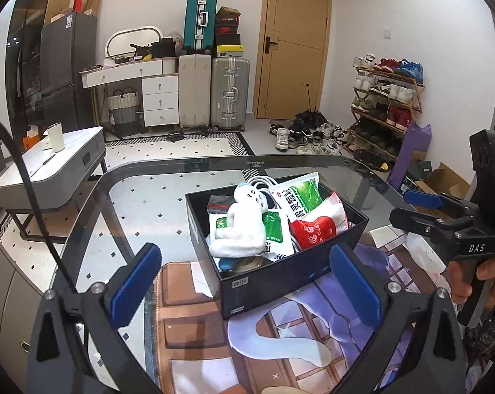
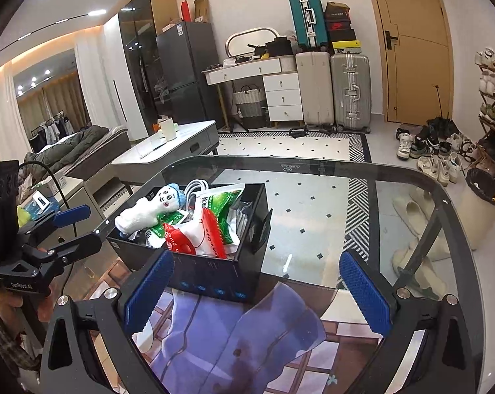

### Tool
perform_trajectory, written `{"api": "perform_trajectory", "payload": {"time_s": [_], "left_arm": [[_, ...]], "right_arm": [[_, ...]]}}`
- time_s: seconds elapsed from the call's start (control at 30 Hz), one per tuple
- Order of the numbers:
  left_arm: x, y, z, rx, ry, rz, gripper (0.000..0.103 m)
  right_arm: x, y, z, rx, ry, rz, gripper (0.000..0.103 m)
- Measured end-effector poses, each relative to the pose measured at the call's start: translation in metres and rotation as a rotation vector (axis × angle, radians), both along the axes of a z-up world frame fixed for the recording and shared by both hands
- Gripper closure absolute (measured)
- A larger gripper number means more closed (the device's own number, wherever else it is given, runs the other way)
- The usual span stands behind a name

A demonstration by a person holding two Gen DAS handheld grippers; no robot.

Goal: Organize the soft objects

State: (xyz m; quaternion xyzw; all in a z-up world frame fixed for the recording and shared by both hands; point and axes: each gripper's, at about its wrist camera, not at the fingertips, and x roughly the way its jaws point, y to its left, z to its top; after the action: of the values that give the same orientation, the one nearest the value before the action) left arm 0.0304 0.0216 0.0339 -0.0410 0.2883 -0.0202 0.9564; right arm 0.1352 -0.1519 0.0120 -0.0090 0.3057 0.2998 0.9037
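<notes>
Plush toy [image 1: 244,226] lies atop packets [image 1: 305,197] in black box [image 1: 280,279] on glass table [image 1: 142,197]. Left gripper [image 1: 244,282], right gripper [image 2: 259,290] both spread wide, empty, near table's front edge.

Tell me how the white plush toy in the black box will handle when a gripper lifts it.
The white plush toy looks soft and fuzzy, so it will probably squash between the pads and droop. It seems light. It lies on loose packets in the black box, so these may shift.

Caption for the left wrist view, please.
Open left gripper faces a black box of soft packets topped by a white plush toy on the glass table.
</notes>
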Motion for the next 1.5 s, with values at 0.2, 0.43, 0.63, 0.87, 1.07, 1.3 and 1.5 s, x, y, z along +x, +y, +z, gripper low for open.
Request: {"api": "perform_trajectory", "payload": {"time_s": [0.2, 0.43, 0.63, 0.87, 1.07, 1.3, 1.5], "left_arm": [[0.000, 0.002, -0.018, -0.020, -0.003, 0.016, 0.000], [-0.004, -0.001, -0.026, 0.006, -0.035, 0.023, 0.000], [-0.003, 0.000, -0.031, 0.002, -0.030, 0.026, 0.000], [-0.002, -0.002, -0.030, 0.016, -0.034, 0.024, 0.000], [-0.004, -0.008, -0.030, 0.039, -0.042, 0.021, 0.000], [-0.004, -0.011, -0.030, 0.056, -0.040, 0.025, 0.000], [-0.003, -0.012, -0.030, 0.055, -0.043, 0.028, 0.000]], "right_arm": [[0.000, -0.005, -0.015, 0.013, -0.010, -0.023, 0.001], [-0.003, -0.005, -0.022, 0.022, -0.034, -0.034, 0.001], [-0.007, -0.004, -0.027, 0.010, -0.040, -0.027, 0.001], [-0.008, -0.007, -0.028, 0.028, -0.033, -0.025, 0.001], [-0.007, -0.007, -0.028, 0.027, -0.036, -0.026, 0.001], [-0.011, -0.006, -0.027, 0.018, -0.063, -0.031, 0.001], [-0.012, -0.004, -0.027, 0.004, -0.068, -0.029, 0.001]]}}
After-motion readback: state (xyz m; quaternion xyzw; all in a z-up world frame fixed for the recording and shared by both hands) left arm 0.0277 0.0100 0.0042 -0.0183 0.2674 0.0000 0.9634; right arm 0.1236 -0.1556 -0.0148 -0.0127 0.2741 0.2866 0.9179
